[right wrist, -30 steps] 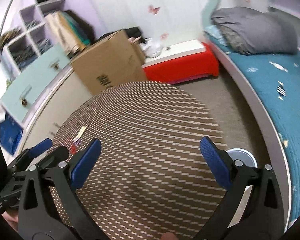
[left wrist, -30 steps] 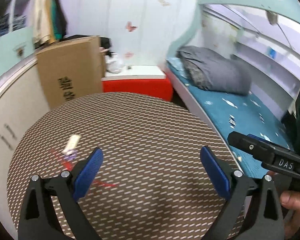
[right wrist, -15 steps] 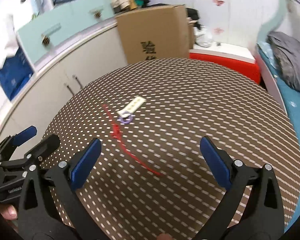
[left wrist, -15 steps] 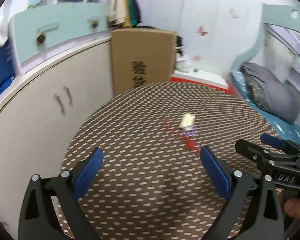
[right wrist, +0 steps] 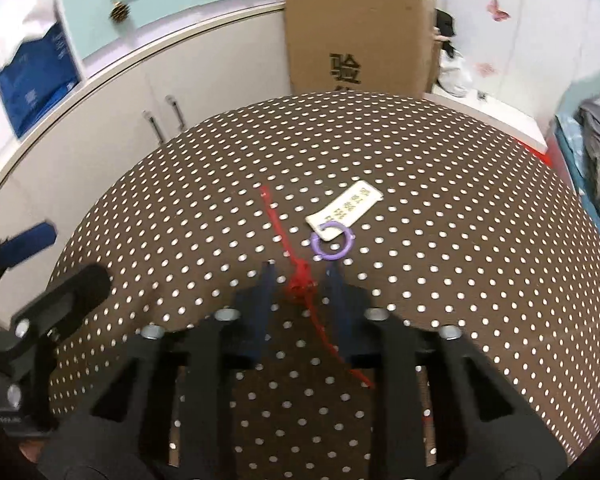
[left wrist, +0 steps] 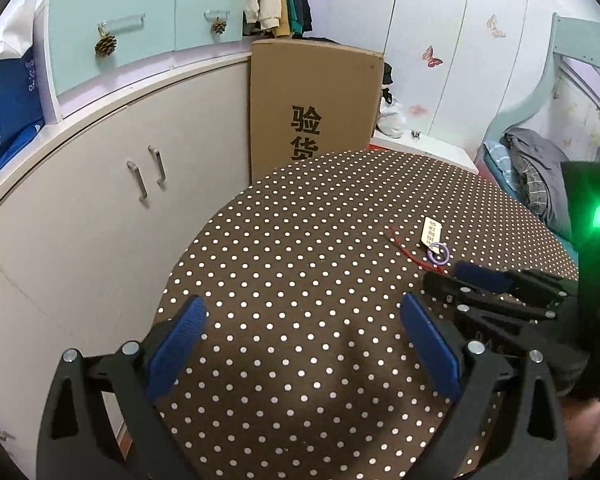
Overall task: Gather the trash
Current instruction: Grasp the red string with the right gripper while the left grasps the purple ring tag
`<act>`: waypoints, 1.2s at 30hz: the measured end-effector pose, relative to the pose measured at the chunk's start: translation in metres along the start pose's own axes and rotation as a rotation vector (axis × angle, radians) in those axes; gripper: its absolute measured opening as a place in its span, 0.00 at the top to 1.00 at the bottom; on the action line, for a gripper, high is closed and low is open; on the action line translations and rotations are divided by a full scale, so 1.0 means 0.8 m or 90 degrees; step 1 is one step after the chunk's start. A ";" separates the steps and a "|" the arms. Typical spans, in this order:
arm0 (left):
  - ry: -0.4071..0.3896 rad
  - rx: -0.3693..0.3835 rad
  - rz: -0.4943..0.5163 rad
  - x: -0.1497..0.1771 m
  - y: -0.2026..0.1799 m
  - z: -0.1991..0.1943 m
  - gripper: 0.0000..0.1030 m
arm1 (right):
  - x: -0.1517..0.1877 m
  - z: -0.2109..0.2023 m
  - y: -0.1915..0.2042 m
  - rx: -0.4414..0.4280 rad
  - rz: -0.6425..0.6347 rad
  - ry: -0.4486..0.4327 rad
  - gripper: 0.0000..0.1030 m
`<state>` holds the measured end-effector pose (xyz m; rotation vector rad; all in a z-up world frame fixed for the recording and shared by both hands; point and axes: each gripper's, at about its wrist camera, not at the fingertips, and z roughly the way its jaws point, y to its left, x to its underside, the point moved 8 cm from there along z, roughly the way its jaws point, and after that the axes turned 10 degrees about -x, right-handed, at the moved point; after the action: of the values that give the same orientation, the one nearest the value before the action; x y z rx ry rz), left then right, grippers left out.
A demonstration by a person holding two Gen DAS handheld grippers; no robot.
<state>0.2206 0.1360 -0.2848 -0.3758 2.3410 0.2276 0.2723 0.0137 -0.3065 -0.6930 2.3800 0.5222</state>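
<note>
A red string (right wrist: 296, 272) with a knot lies on the brown polka-dot round table (right wrist: 460, 280), beside a purple ring (right wrist: 332, 245) and a cream tag (right wrist: 345, 207). My right gripper (right wrist: 300, 280) is low over the table with its jaws narrowed around the string's knot, a small gap left. In the left wrist view the string (left wrist: 404, 250), ring (left wrist: 438, 253) and tag (left wrist: 432, 232) lie at right, with the right gripper (left wrist: 456, 276) by them. My left gripper (left wrist: 300, 344) is open and empty above the table's near side.
A cardboard box (left wrist: 312, 100) stands behind the table. White cabinets (left wrist: 100, 200) with teal drawers run along the left. A bed with grey bedding (left wrist: 540, 168) is at the right. The left gripper shows at left in the right wrist view (right wrist: 32, 264).
Both grippers swung left and came closer to the table. My right gripper dropped toward the red string and narrowed its jaws around the knot. The left gripper stayed open.
</note>
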 end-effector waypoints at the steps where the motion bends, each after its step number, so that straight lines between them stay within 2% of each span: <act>1: 0.000 -0.001 0.001 0.000 -0.001 0.002 0.07 | 0.003 -0.001 0.001 0.001 -0.004 0.001 0.89; 7: 0.000 0.017 0.033 -0.008 -0.028 0.014 0.07 | 0.030 -0.033 -0.036 -0.006 0.056 -0.021 0.91; 16: 0.009 0.068 0.144 -0.028 -0.112 0.051 0.08 | 0.058 -0.085 -0.117 0.025 0.156 -0.064 0.91; 21: 0.028 0.086 0.193 -0.030 -0.151 0.075 0.08 | 0.067 -0.105 -0.138 0.029 0.174 -0.081 0.91; 22: 0.032 0.093 0.196 -0.030 -0.156 0.076 0.11 | 0.068 -0.109 -0.139 0.030 0.176 -0.083 0.91; 23: 0.040 0.102 0.203 -0.028 -0.162 0.079 0.30 | 0.069 -0.111 -0.141 0.030 0.177 -0.085 0.91; 24: 0.051 0.107 0.212 -0.025 -0.167 0.082 0.38 | 0.069 -0.114 -0.143 0.030 0.179 -0.087 0.91; 25: 0.040 0.103 0.219 -0.027 -0.170 0.077 0.48 | 0.069 -0.115 -0.145 0.030 0.179 -0.088 0.91; 26: 0.035 0.108 0.222 -0.027 -0.172 0.072 0.70 | 0.068 -0.116 -0.146 0.030 0.181 -0.090 0.91; 31: 0.036 0.141 0.226 -0.019 -0.168 0.050 0.80 | 0.072 -0.126 -0.148 0.026 0.182 -0.099 0.91; 36: 0.044 0.166 0.201 0.001 -0.152 0.028 0.80 | 0.079 -0.144 -0.153 0.023 0.188 -0.113 0.91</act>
<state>0.2750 0.0272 -0.3075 0.1160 2.4520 0.0577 0.2506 -0.1632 -0.2855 -0.2657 2.3273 0.6333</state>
